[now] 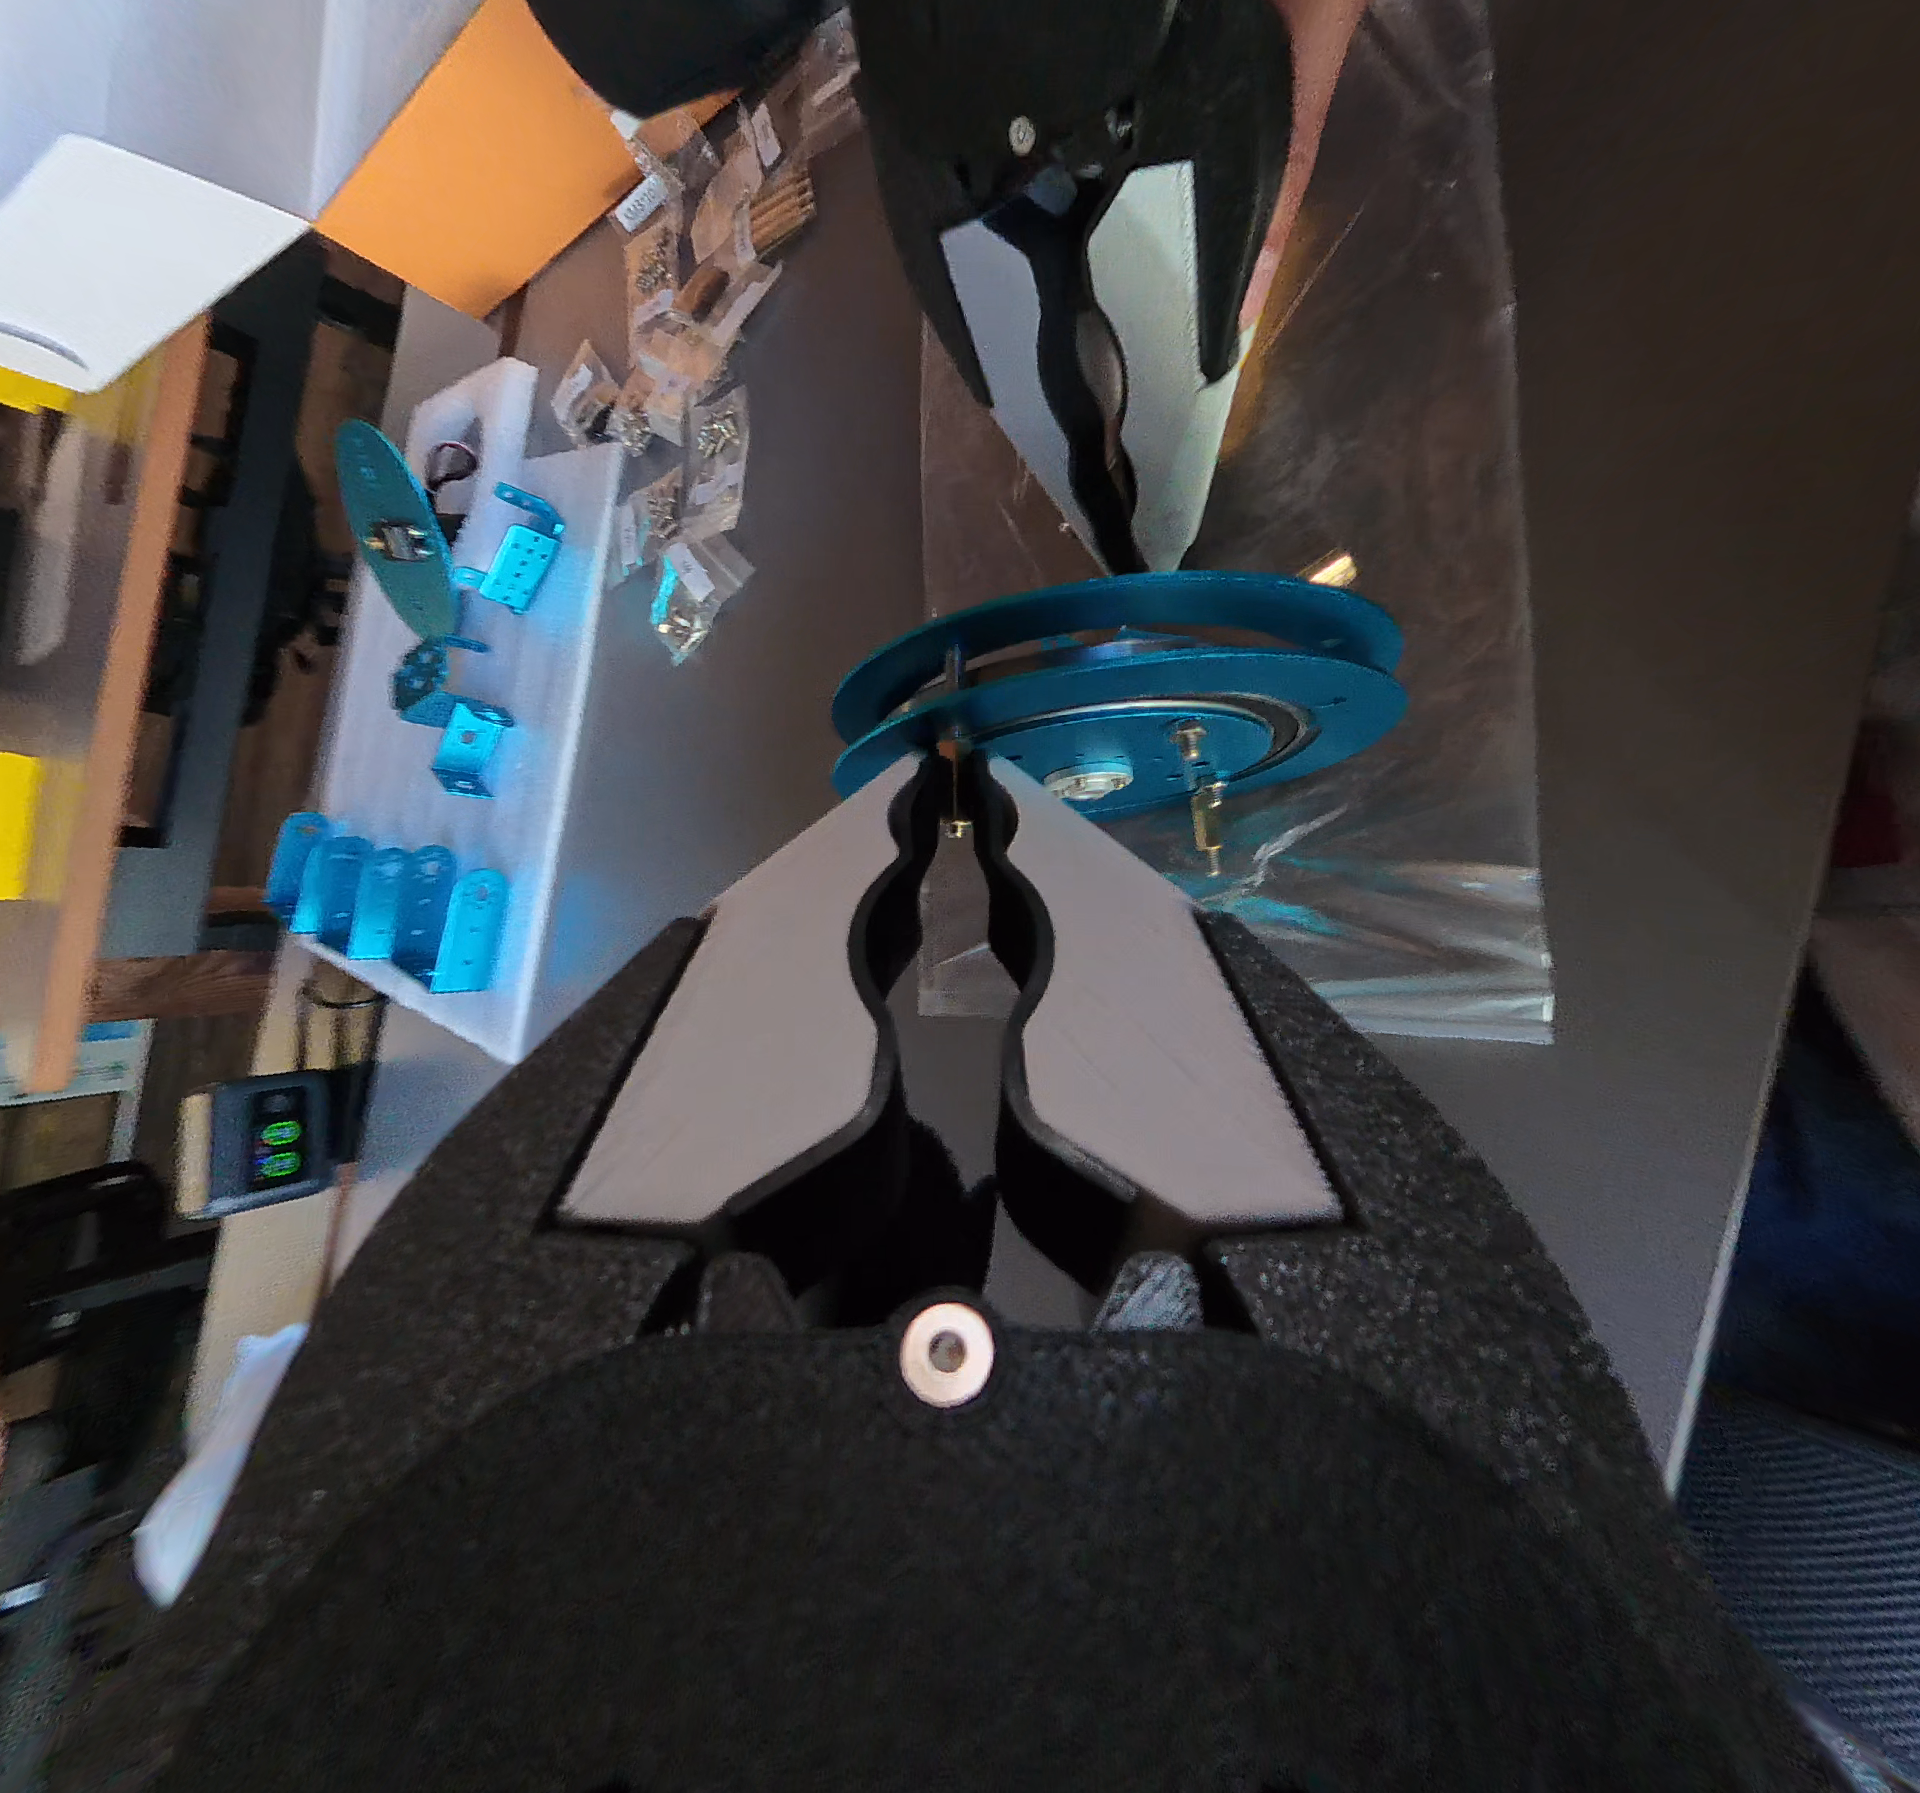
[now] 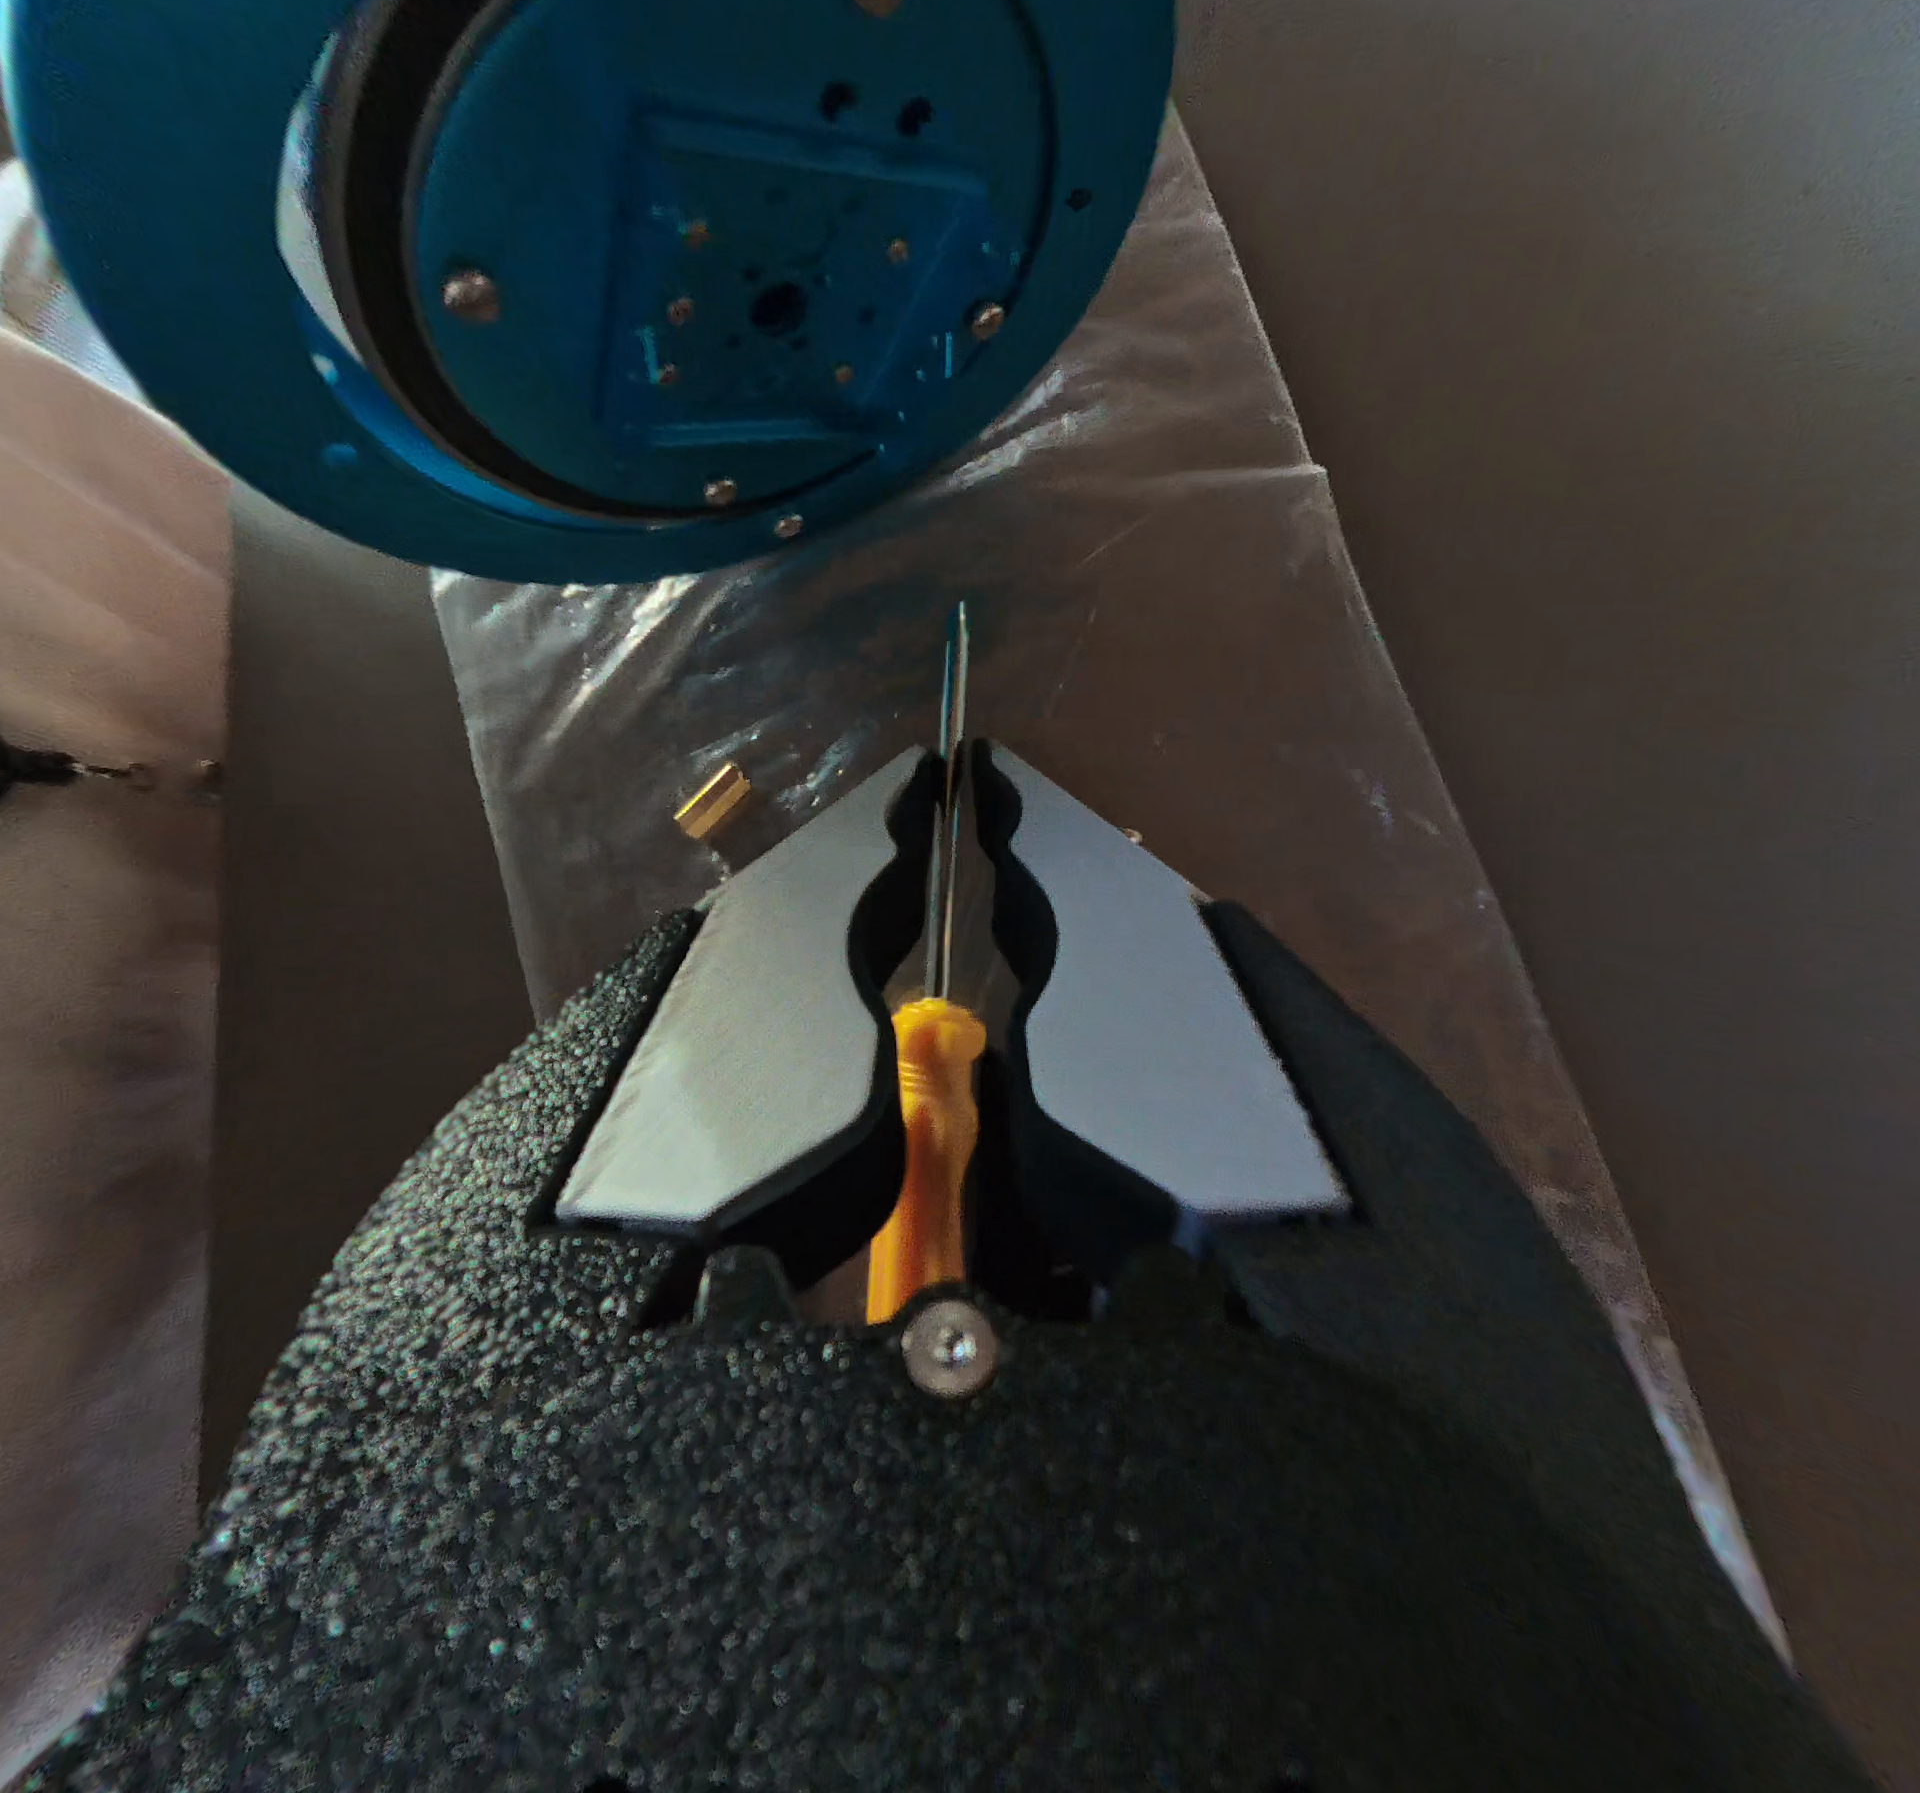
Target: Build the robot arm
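— While the left tongs (image 1: 951,787) pinch a brass standoff (image 1: 952,798) under the blue disc assembly (image 1: 1122,694), what holds the driver?

— Right tongs (image 2: 951,767), clamped on the orange screwdriver (image 2: 925,1151); its shaft points straight ahead at the disc's near rim, just short of it, above the plastic bag (image 2: 1195,600) on the tabletop (image 2: 1558,185).
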